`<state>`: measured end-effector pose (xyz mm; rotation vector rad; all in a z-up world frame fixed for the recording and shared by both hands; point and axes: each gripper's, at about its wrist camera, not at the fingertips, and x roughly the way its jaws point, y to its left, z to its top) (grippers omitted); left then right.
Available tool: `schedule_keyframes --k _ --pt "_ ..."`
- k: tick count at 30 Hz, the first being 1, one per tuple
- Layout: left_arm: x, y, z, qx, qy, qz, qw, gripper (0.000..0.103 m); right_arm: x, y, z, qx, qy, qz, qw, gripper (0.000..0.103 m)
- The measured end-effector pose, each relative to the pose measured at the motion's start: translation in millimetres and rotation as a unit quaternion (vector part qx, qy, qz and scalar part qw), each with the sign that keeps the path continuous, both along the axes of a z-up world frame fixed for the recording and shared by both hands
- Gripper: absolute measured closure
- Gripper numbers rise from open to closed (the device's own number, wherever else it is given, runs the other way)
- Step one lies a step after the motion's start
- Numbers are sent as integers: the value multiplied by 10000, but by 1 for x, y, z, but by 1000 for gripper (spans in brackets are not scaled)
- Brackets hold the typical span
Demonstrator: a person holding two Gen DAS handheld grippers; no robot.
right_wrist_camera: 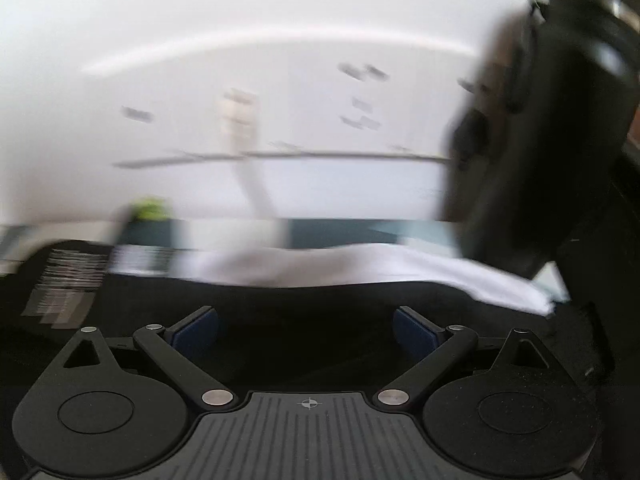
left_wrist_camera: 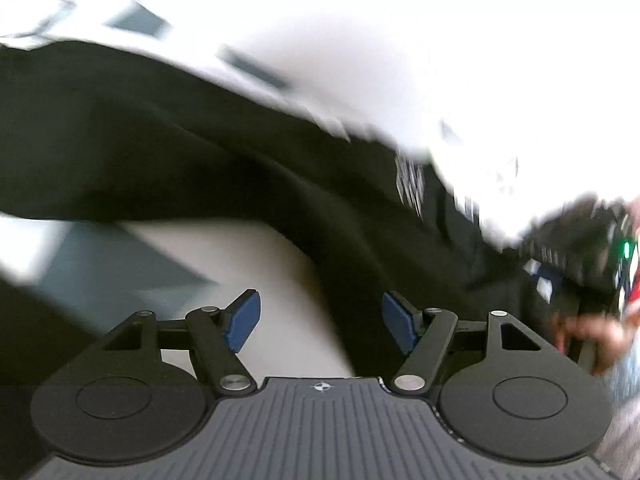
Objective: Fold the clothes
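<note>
While both views are smeared by blur, we count two blue pads on the left gripper [left_wrist_camera: 320,322] and two on the right gripper [right_wrist_camera: 306,330], each pair standing apart with nothing pinched between them. Both grippers tilt downward: ours on the left hangs over a pale desk [left_wrist_camera: 276,280] with one black garment [left_wrist_camera: 180,140] lying just ahead and to the right, and the right one hangs over that dark cloth, one white cloth [right_wrist_camera: 360,268] lying beyond. One hand [left_wrist_camera: 592,336] shows at the left view's right edge.
</note>
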<state>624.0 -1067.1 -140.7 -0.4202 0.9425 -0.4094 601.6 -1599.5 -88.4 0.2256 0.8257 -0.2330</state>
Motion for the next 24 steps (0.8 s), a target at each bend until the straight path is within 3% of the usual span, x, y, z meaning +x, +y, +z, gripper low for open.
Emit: schedule_keyframes --k 3,8,12,16,20,24 --pt "-7 76 4 -320 -83 910 9953 34 -12 61 18 444 -261 719 9961 9" --pt "32 175 -21 -333 450 1681 9842 35 -21 166 22 626 -178 1318 9891 21" --pt "66 226 -31 -200 517 1742 9832 35 -31 217 6 654 84 1063 9922 24" --pt "93 247 -41 -125 599 1609 9851 35 -39 256 -11 226 400 936 9945 24" --pt "113 258 -58 -235 858 1617 9828 35 -34 271 -32 -187 585 391 9973 25" --pt "129 261 -64 -462 789 1626 9824 35 -29 275 -41 -292 424 -252 9984 30"
